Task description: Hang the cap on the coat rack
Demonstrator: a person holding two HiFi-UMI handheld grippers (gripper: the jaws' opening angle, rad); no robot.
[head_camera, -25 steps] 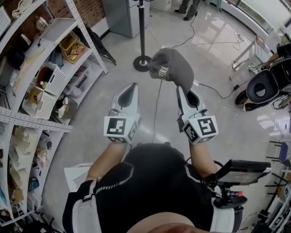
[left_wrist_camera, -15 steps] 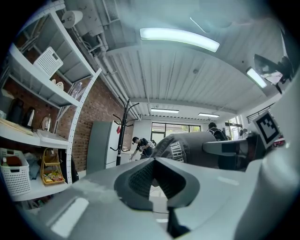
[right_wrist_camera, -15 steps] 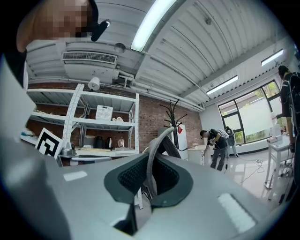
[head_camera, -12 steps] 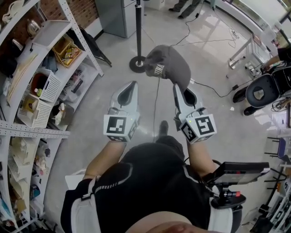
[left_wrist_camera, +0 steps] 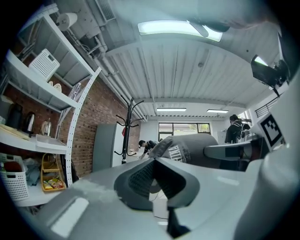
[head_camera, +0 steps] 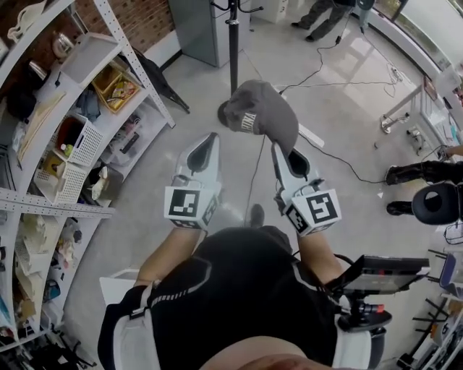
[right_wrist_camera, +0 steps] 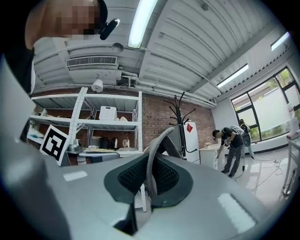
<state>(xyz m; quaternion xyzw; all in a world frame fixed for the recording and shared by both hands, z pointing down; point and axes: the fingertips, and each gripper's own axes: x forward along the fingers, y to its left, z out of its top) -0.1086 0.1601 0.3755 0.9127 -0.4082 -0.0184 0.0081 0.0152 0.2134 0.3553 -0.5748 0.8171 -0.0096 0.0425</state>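
Observation:
A grey cap (head_camera: 260, 115) with a white logo hangs from my right gripper (head_camera: 275, 147), which is shut on its edge. In the right gripper view the cap's rim (right_wrist_camera: 154, 145) runs up between the dark pads. My left gripper (head_camera: 210, 137) is beside it at the left, shut and empty, level with the right one. From the left gripper view the cap (left_wrist_camera: 187, 149) shows to the right of the shut jaws. The black coat rack (head_camera: 233, 36) stands straight ahead; its base is hidden behind the cap. Its hooks show in both gripper views, coat rack (left_wrist_camera: 127, 126) and coat rack (right_wrist_camera: 180, 124).
Metal shelving (head_camera: 65, 108) full of baskets and boxes lines the left side. A grey cabinet (head_camera: 195, 25) stands behind the rack. Cables (head_camera: 325, 152) cross the floor at right, near an office chair (head_camera: 434, 202). People stand at the far end (head_camera: 322, 14).
Both grippers and the cap have moved toward the coat rack. The cap now covers the rack's base, which showed beside it earlier. The grip on the cap is unchanged.

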